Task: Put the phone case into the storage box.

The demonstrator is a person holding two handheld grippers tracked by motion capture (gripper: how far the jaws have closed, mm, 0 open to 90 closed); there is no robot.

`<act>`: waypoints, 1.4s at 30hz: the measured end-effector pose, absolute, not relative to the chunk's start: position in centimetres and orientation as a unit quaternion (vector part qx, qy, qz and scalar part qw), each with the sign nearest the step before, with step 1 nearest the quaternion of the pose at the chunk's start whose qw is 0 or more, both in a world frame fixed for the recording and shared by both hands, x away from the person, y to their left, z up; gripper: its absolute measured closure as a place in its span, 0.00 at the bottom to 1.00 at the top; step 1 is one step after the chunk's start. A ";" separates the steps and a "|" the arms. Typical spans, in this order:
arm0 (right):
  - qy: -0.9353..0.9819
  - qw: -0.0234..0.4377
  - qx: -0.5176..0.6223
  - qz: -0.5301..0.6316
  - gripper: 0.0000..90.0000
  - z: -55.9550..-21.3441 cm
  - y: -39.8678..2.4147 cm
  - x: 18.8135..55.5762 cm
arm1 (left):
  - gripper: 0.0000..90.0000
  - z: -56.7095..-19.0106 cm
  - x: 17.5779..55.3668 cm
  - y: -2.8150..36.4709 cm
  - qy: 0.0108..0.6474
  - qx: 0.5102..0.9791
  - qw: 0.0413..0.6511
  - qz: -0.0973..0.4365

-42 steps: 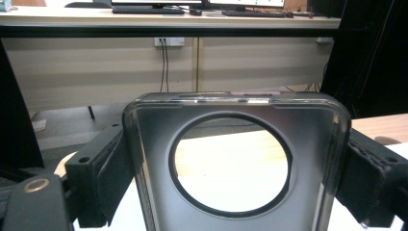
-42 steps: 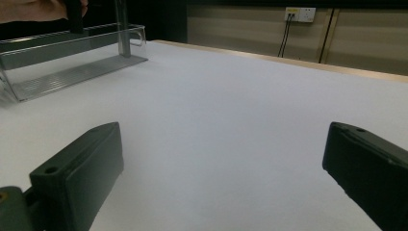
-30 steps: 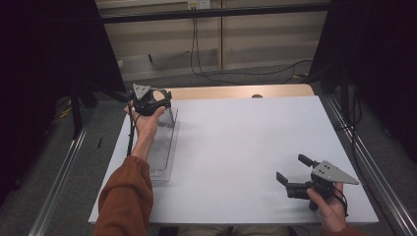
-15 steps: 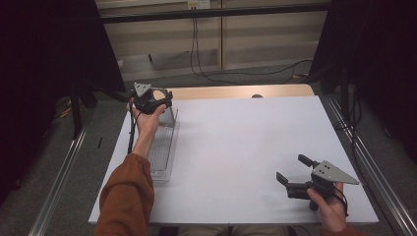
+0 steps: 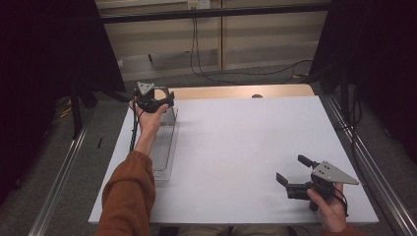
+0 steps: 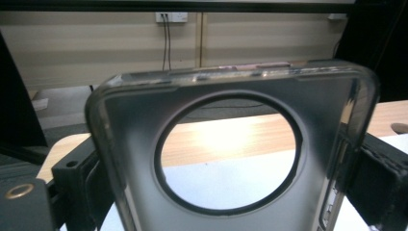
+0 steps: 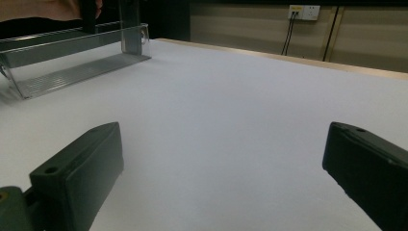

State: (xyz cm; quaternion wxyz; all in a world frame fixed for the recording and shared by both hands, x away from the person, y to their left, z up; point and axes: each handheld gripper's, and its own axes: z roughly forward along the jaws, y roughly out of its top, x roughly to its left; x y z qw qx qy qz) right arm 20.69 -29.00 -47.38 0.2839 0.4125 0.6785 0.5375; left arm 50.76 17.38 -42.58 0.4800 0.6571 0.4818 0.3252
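While the right tongs (image 5: 291, 173) are kept spread over the white desk (image 5: 236, 147), a smoky translucent phone case with a round hole (image 6: 231, 144) is pinched by the left tongs (image 5: 160, 101) above a clear plastic tray (image 5: 162, 147).

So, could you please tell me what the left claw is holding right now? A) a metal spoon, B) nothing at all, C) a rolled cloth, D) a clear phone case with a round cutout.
D: in the left gripper view, the left claw is shut on the clear phone case, whose big round cutout shows the table through it.
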 end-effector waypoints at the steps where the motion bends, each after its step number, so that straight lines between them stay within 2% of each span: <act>1: 0.679 0.284 0.412 0.537 0.00 -47.4 -29.0 20.7 | 0.08 -42.6 50.9 17.3 0.480 0.660 0.481 0.322; 21: 0.680 0.283 0.411 0.538 0.00 -47.4 -29.0 20.7 | 0.03 -43.6 51.0 16.8 0.480 0.684 0.450 0.315; 32: 0.680 0.283 0.410 0.537 0.00 -47.5 -29.0 20.8 | 0.03 -44.0 50.0 17.2 0.487 0.668 0.479 0.295; 42: 0.681 0.280 0.409 0.539 0.00 -47.4 -28.8 20.8 | 0.02 -43.9 49.5 17.7 0.482 0.674 0.481 0.287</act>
